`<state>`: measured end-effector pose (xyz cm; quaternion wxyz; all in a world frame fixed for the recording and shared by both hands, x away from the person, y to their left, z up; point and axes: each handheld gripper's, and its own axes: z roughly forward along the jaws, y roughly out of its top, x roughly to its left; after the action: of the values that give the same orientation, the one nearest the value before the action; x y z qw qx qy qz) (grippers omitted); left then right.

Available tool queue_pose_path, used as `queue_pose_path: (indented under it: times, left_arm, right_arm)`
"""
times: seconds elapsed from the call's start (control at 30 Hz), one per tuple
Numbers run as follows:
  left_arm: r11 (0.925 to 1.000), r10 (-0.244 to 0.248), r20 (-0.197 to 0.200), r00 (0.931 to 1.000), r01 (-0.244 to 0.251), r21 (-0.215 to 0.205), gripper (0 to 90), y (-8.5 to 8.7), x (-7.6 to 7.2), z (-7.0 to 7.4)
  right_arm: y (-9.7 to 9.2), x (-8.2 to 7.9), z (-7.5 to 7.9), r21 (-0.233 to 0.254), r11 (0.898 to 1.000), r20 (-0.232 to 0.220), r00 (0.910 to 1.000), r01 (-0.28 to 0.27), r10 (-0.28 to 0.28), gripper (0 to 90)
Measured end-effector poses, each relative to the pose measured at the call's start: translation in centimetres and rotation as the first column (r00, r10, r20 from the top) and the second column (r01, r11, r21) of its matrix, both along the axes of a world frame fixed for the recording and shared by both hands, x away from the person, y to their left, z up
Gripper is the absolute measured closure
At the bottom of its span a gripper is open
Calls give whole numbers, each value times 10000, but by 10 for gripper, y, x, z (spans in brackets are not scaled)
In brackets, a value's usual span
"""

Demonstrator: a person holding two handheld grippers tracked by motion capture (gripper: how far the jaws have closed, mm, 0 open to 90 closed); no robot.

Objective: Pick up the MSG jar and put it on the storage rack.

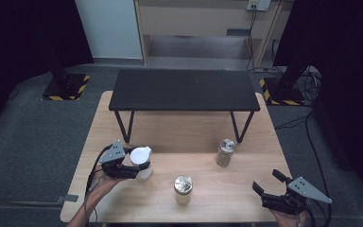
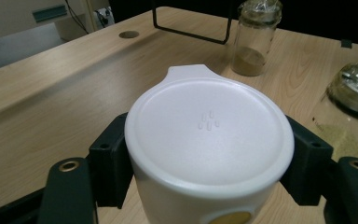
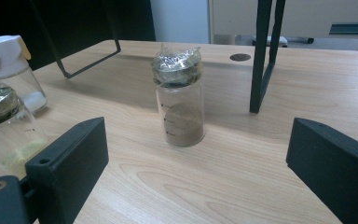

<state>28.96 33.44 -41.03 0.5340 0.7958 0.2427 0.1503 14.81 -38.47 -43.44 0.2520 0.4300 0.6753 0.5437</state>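
Observation:
A jar with a flat white lid (image 1: 140,155) stands at the left of the wooden table (image 1: 170,132). My left gripper (image 1: 136,170) is shut on it, and in the left gripper view both black pads press the jar's (image 2: 209,135) sides just under the lid, with the left gripper's (image 2: 209,163) jaws either side. My right gripper (image 1: 267,180) hovers open at the table's front right corner. Its jaws (image 3: 196,163) stand wide apart, pointing at a foil-capped glass jar of brown powder (image 3: 179,100), which is well clear of them.
A black low shelf (image 1: 184,90) on thin legs stands across the table's far half. The brown-powder jar (image 1: 225,152) stands by the shelf's right leg. A second foil-capped jar (image 1: 183,189) stands near the front edge, between the two grippers. A small hole (image 2: 128,34) marks the tabletop.

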Motion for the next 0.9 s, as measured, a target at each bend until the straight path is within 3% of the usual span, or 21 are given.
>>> queue_pose_path:
  times: [0.37,0.9]
  left_arm:
    - [9977,-653,127,9978,655,-180,295,9,11,33]
    - [9947,-1020,413,9939,1023,-48,296,14,19,96]
  right_arm:
    - [0,1,0,-10,10000,-17,10000,-25,25,60]
    - [0,2,0,-9,10000,-24,10000,-58,58,61]
